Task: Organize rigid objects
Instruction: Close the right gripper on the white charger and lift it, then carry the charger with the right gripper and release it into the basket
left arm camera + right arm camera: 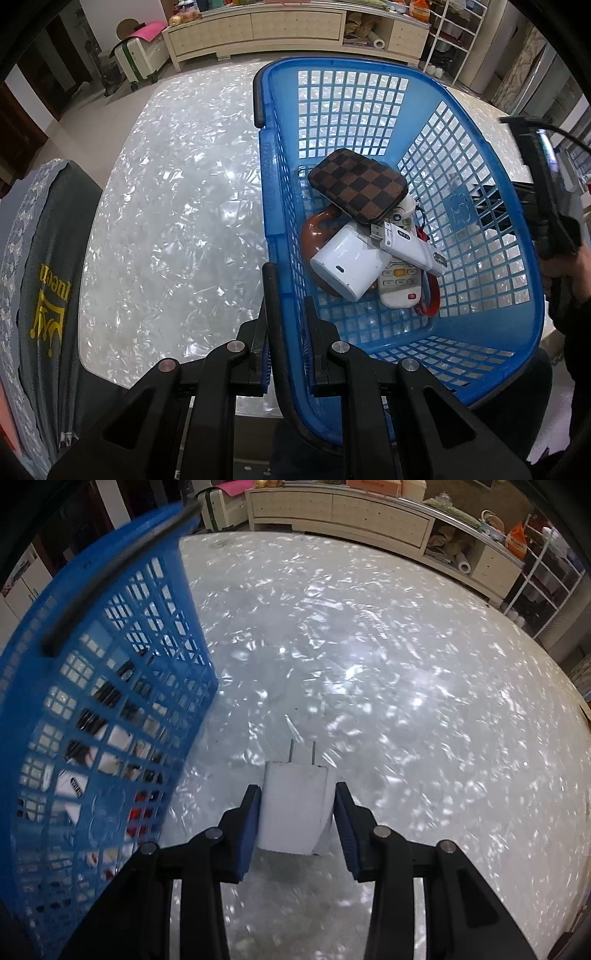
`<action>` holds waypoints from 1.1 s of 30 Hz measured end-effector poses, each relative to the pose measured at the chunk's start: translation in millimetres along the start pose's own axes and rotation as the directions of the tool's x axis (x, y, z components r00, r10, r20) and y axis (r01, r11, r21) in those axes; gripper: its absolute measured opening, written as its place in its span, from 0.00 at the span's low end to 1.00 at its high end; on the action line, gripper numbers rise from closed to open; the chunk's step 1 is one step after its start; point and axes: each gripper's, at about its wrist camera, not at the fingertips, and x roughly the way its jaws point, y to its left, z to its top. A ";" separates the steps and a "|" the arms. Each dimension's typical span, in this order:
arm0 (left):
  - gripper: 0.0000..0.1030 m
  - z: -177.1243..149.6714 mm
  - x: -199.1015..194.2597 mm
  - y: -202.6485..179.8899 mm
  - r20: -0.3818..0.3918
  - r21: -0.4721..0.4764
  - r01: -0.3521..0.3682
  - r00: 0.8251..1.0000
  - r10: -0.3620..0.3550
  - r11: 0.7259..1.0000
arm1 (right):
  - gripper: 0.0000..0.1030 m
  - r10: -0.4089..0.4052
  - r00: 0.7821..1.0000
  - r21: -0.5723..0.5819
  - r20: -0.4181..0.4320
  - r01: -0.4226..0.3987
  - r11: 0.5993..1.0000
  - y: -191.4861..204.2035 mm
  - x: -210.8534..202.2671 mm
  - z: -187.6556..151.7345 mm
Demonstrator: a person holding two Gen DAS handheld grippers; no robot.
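**White plug held beside the blue basket**

The white plug sits between the 2 blue pads of the right gripper, which pinches it on both sides. It is off the shiny table, just beside the blue basket, not in it yet.

The left gripper is pressed together on the near rim of the basket and holds it steady.

To do this step well, I think the plug should go up over the basket wall first, then down into the middle. The squeeze should stay firm until the plug is low. It may slip, because its sides look smooth.

The plug is a small white block with 2 thin metal pins pointing away. Inside the basket lie a checkered case, a white box and a white remote.
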 end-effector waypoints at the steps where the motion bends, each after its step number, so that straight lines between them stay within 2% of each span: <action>1: 0.15 0.0 -0.2 0.1 0.000 -0.001 0.002 1.000 -0.002 1.000 | 0.36 0.000 1.000 0.004 0.005 0.000 1.000 -1.8 -4.4 -1.7; 12: 0.15 0.6 0.0 -0.9 -0.001 0.003 -0.003 1.000 0.003 1.000 | 0.36 -0.026 0.993 -0.001 0.115 0.026 1.000 -16.3 -94.8 -15.3; 20: 0.15 -0.6 0.1 0.4 0.006 -0.002 0.001 1.000 -0.001 1.000 | 0.36 0.004 0.978 -0.076 0.207 0.012 0.997 13.1 -158.1 -6.9; 25: 0.15 -1.1 -0.5 0.6 0.011 -0.003 0.004 1.000 -0.004 1.000 | 0.36 0.032 0.974 -0.133 0.226 -0.002 0.991 45.5 -164.8 6.9; 33: 0.15 -2.0 -1.3 1.7 0.019 0.000 0.009 1.000 -0.009 1.000 | 0.36 0.095 0.975 -0.196 0.199 -0.055 0.979 88.7 -138.8 25.7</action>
